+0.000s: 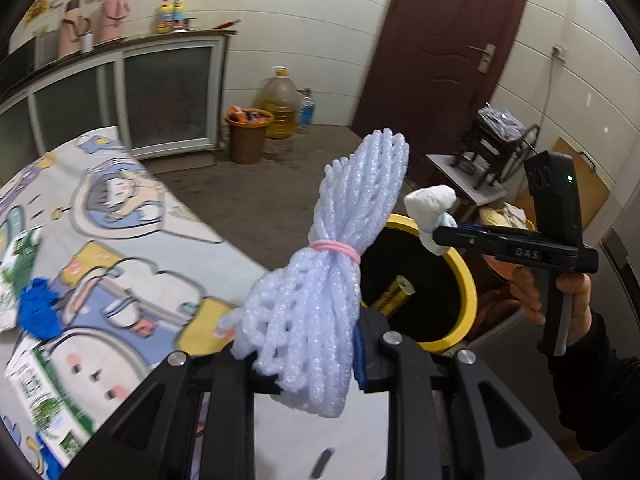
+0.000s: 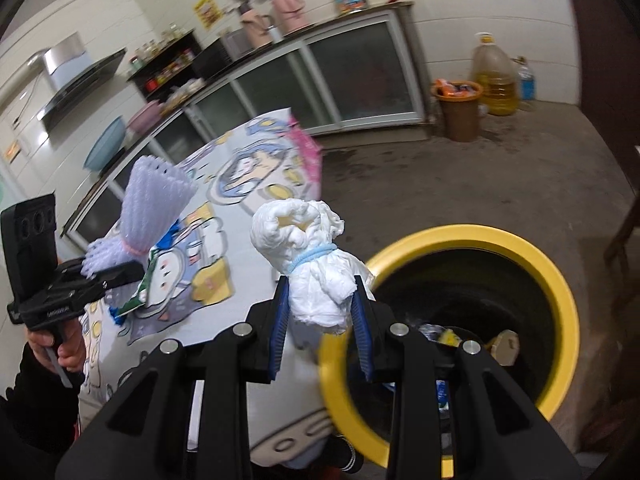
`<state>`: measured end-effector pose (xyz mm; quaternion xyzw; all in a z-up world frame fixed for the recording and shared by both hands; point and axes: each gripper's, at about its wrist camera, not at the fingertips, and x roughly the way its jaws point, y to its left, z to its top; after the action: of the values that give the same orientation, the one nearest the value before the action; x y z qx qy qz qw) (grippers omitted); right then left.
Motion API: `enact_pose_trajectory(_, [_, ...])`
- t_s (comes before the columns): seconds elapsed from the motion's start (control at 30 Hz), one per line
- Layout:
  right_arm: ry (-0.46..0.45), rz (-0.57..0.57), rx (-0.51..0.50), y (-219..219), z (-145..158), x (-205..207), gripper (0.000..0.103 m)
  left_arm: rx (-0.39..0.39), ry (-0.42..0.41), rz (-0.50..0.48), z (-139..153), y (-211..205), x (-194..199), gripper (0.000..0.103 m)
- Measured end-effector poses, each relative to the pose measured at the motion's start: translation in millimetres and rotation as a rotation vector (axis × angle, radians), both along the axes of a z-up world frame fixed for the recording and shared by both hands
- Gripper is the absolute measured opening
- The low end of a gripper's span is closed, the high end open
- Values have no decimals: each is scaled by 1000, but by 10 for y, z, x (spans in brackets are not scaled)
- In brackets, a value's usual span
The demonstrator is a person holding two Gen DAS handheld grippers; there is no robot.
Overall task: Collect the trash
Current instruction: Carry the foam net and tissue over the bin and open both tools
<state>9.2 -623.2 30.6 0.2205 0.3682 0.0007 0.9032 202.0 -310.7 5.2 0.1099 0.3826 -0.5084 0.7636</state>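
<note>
We read only one piece of writing for certain: "DAS" in raised letters on the body of the right gripper [image 1: 430,236], seen from the left wrist. The green and white cartons [image 1: 36,400] on the table carry print too blurred to read, and so does the yellow notice [image 2: 208,10] on the wall tiles.

Our landmark is the yellow-rimmed bin [image 2: 560,280], standing on the bare concrete floor just beside the table [image 1: 120,240], whose cloth bears cartoon figures. Our left gripper [image 1: 304,364] has its jaws nearly closed on a bundle of white foam netting [image 1: 340,240] tied with a pink band, held near the bin's rim on the table side. Our right gripper has its blue-padded jaws narrowly parted, clamped on a wad of white tissue [image 2: 316,272] bound with a light blue band, hanging just beside the bin's mouth. Inside the bin lie a few scraps.

Well beyond the bin, a brown basket [image 1: 248,136] of wrappers and a large oil jug [image 1: 280,104] stand against the tiled wall, beside glass-fronted counter cabinets and a dark red door [image 1: 440,40].
</note>
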Motion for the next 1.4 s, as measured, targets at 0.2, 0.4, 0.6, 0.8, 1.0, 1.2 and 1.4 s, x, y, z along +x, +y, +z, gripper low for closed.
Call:
enact_pose_trajectory(0.2, [30,-93,-15,-290,-157,-191,29,10,19,-79,-98,-466,-154,22])
enact_pose_trajectory(0.4, [66,-146,-5,-496,-362,-331,29,21,40,-133,-223,-847,-266,22])
enact_pose_trajectory(0.6, [96,-179,30,-631,-551,-419,29,47,53,-171,-368,-1157,-359,22])
enact_pose_trajectory(0.8, [119,-204,66,-737,-719,-473,29,71,81,-201,-544,-1420,-447,22])
enact_pose_trajectory(1.0, [145,-220,82,-790,-850,-535,30,83,111,-217,-663,-1582,-503,22])
enact_pose_trajectory(1.2, [164,-253,89,-831,-900,-587,61,53,149,-189,-643,-1622,-470,44])
enact_pose_trajectory(1.4, [159,-280,89,-891,-854,-718,61,3,174,-150,-577,-1508,-389,75])
